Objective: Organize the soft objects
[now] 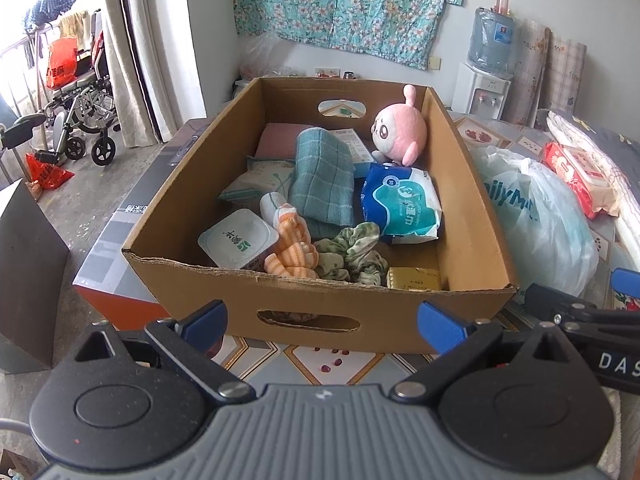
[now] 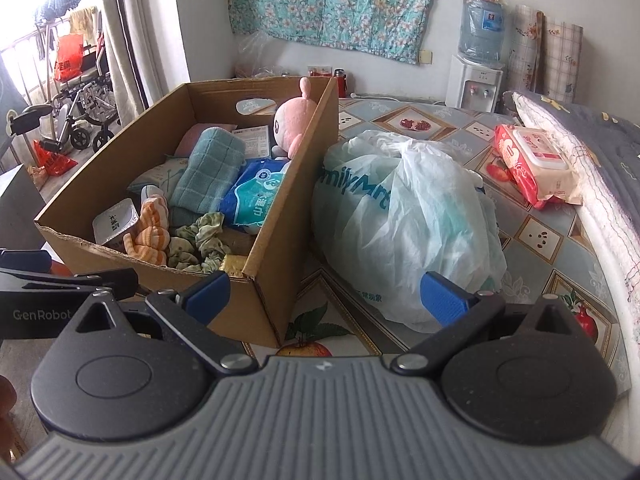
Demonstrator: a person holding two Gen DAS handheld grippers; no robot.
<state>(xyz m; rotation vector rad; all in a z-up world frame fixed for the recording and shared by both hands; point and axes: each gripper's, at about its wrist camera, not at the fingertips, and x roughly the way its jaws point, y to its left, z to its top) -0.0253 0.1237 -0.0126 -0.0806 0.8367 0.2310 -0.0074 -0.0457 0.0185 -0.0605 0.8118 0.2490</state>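
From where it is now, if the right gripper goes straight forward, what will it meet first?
Most likely the white plastic bag, or the box corner beside it; depth is unclear. The right gripper is open and empty.

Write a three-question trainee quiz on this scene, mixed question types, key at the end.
1. True or false: the pink plush toy lies outside the cardboard box.
2. Which item sits on the table beside the box? A) white plastic bag B) teal checked towel C) green scrunchie
3. Fill in: the left gripper and right gripper are both ____.

Key: 1 false; 2 A; 3 open
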